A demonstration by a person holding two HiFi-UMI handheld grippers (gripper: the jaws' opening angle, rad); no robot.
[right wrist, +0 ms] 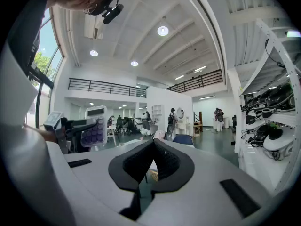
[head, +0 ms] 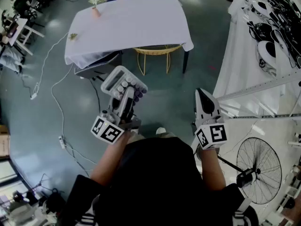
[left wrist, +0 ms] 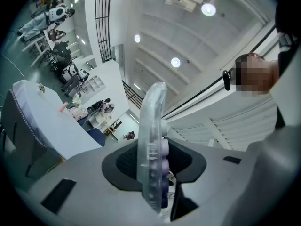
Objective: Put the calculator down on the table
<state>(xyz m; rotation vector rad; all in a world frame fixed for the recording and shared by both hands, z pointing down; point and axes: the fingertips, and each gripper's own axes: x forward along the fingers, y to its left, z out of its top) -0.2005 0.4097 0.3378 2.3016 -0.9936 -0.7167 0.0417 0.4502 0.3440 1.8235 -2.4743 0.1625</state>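
Grey-green floor [head: 42,107] filled most of the head view, in a tall white hall with a railed gallery and round ceiling lamps. At the top of that view stood the table [head: 136,27], draped in a white cloth that hung over its edges. Down the right side ran a white rack [head: 263,93] loaded with black and white gear. The person [head: 160,182], in a dark top, stood facing the table with both forearms stretched forward. A floor fan [head: 257,169] stood low on the right, beside the person. A yellow-legged chair [head: 153,55] sat tucked under the table's near edge, and a thin white cable [head: 59,112] trailed across the floor at the left.

The left gripper [head: 126,102] was clamped on the calculator [head: 121,83]. Its own view showed the calculator edge-on and upright between the two pads, purple keys facing right. The calculator hung in the air above the floor, short of the table's near edge and not touching the cloth. The right gripper [head: 205,98] was held apart on the right, its jaws brought together with nothing between them. A small pink thing [head: 96,12] stood near the table's far left corner.
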